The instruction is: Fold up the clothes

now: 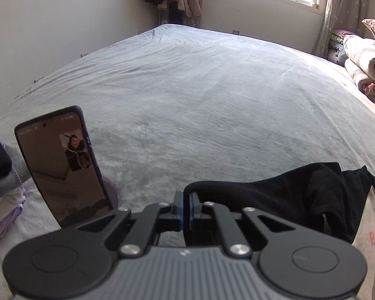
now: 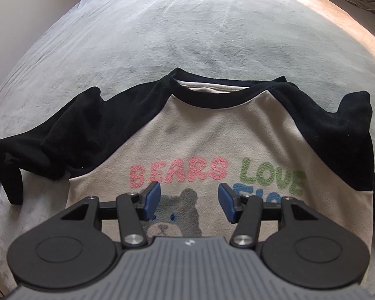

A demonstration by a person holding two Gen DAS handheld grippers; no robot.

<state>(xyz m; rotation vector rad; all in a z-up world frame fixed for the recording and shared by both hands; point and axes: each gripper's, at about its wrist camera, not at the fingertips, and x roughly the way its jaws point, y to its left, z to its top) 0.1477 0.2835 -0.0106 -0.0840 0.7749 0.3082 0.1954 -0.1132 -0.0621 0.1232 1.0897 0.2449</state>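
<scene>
A cream shirt (image 2: 187,137) with black raglan sleeves and a "BEARS LOVE" bear print lies face up on the grey bedspread (image 2: 187,25), collar pointing away. My left gripper (image 1: 186,206) is shut on the end of the shirt's black left sleeve (image 1: 275,195), and the cloth is lifted and drawn out to the right of the jaws. My right gripper (image 2: 189,200) hovers open over the chest print, with nothing between its blue pads (image 2: 153,197). In the right wrist view the left sleeve (image 2: 75,135) is bunched and its cuff is raised at the far left edge.
A phone (image 1: 62,165) stands propped on the bed to the left of my left gripper, beside a stack of folded clothes (image 1: 2,182). Rolled quilts (image 1: 365,70) lie along the bed's right side. Beyond the shirt the bedspread (image 1: 187,95) stretches to the wall and window.
</scene>
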